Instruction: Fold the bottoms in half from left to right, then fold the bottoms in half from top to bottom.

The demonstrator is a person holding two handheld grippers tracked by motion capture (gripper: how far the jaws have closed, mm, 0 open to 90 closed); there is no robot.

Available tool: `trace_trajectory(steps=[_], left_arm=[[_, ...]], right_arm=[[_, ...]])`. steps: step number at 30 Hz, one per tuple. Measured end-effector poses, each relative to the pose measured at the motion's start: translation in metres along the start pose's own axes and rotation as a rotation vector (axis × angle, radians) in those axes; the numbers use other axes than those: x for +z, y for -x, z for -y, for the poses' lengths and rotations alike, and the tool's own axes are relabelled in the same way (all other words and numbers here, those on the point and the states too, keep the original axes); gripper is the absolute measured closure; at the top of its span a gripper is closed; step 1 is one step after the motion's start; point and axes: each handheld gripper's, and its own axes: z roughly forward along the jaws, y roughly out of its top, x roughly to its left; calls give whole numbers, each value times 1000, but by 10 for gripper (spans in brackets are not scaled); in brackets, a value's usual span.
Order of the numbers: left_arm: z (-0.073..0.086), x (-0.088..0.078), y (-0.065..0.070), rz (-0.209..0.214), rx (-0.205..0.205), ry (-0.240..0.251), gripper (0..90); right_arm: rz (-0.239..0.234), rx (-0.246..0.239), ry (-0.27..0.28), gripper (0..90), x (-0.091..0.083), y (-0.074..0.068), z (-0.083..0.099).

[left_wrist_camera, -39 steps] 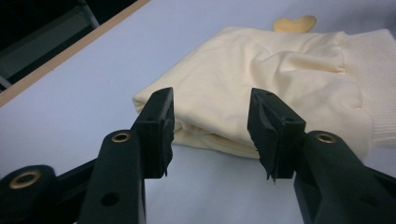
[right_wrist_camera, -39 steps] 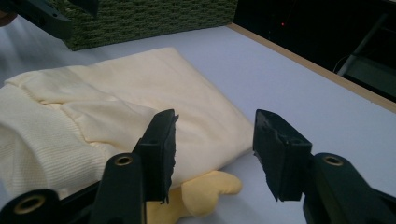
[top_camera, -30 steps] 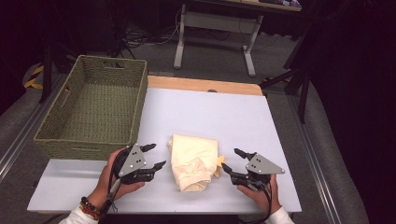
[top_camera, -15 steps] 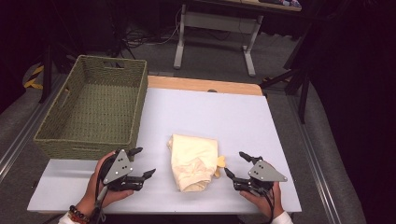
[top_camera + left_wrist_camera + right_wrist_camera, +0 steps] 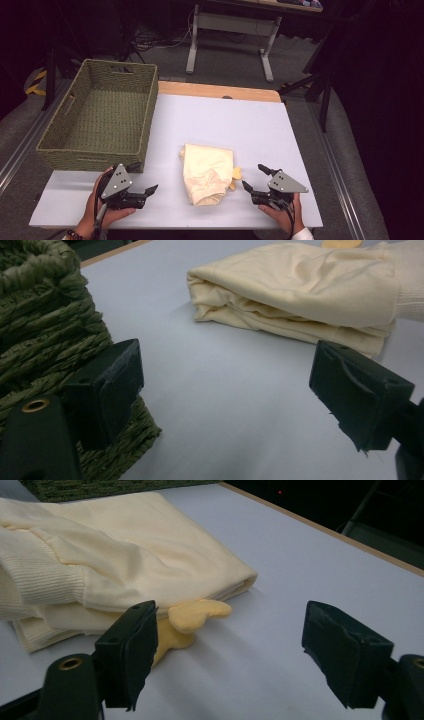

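Observation:
A folded cream garment [image 5: 207, 172] [image 5: 300, 290] [image 5: 125, 555] lies on the pale tabletop [image 5: 225, 120] near its front edge. A small yellow piece [image 5: 236, 174] [image 5: 195, 615] sticks out from under its right side. My left gripper [image 5: 145, 177] [image 5: 225, 390] rests left of the garment, apart from it. It is open, its jaws have just been opening, and only bare table lies between them. My right gripper [image 5: 252, 176] [image 5: 230, 650] sits just right of the yellow piece, open and holding nothing. Its jaws have also just widened.
A green woven basket [image 5: 92, 155] [image 5: 45, 330] stands at the table's left, close behind my left gripper. A wooden strip [image 5: 215, 91] runs along the table's far edge. Beyond it are desk legs and dark floor.
My left gripper has drawn back to the left, away from the garment, and its jaws stand wider. The right gripper has hardly moved; its jaws are slightly wider. The garment lies as before.

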Motion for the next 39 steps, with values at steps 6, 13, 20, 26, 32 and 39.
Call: trace_trajectory(steps=[6, 13, 20, 26, 32, 39], left_arm=[[2, 2, -1, -16, 2, -19, 154], [4, 0, -2, -3, -11, -13, 154], [2, -2, 0, -5, -3, -13, 152], [-1, -2, 3, -6, 4, -9, 152], [-4, 5, 5, 6, 15, -21, 152], [-7, 8, 10, -15, 11, -29, 154]], right_arm=[[1, -2, -7, 234, 3, 0, 0], [10, 16, 2, 219, 3, 2, -1], [6, 11, -4, 214, 7, 2, -2], [2, 9, -7, 214, 8, 1, -3], [-4, 9, -31, 214, 10, 0, 0], [25, 47, -62, 217, 10, 1, 1]])
